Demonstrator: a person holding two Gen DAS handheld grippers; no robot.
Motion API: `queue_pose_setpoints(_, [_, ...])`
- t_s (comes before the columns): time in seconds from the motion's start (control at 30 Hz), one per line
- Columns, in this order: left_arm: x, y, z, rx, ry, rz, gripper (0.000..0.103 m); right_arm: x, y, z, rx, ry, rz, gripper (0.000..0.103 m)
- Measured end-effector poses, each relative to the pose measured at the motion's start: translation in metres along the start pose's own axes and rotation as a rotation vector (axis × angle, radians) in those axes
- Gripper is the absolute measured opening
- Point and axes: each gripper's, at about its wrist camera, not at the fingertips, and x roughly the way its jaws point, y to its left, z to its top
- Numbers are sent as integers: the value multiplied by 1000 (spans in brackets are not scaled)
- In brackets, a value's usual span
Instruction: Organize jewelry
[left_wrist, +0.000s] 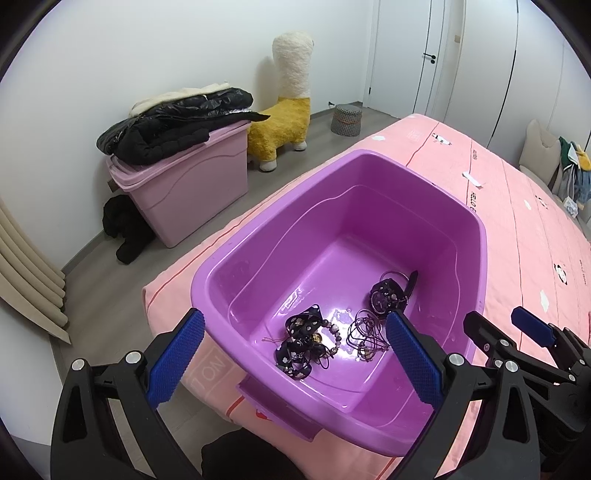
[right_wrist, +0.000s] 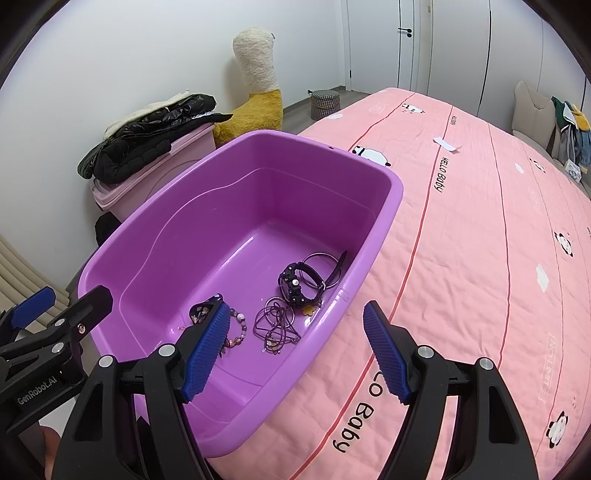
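A purple plastic tub (left_wrist: 476, 225) (right_wrist: 391, 195) stands on the pink bedspread. On its floor lie a black watch (left_wrist: 386, 297) (right_wrist: 297, 286), a tangle of thin cord necklaces (left_wrist: 364, 334) (right_wrist: 275, 325), a bead bracelet (left_wrist: 332, 332) (right_wrist: 238, 326) and a black dotted bow (left_wrist: 301, 345) (right_wrist: 202, 309). My left gripper (left_wrist: 295, 315) is open above the tub's near end, one finger outside its left wall. My right gripper (right_wrist: 295, 307) is open astride the tub's right wall. Neither holds anything. Each shows in the other's view: right gripper (left_wrist: 506, 325), left gripper (right_wrist: 66, 302).
The pink quilt (right_wrist: 480, 258) stretches away to the right with a white paper scrap (right_wrist: 447, 144) on it. Left of the bed stand a pink storage bin (left_wrist: 177, 192) piled with dark jackets, a yellow plush alpaca (left_wrist: 284, 122) and a checked stool (left_wrist: 345, 118).
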Motion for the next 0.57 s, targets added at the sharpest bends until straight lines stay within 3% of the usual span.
queue_pose_setpoints(0.57, [2, -1, -1, -5, 18, -20, 97, -1, -3, -1, 1, 3, 3, 71])
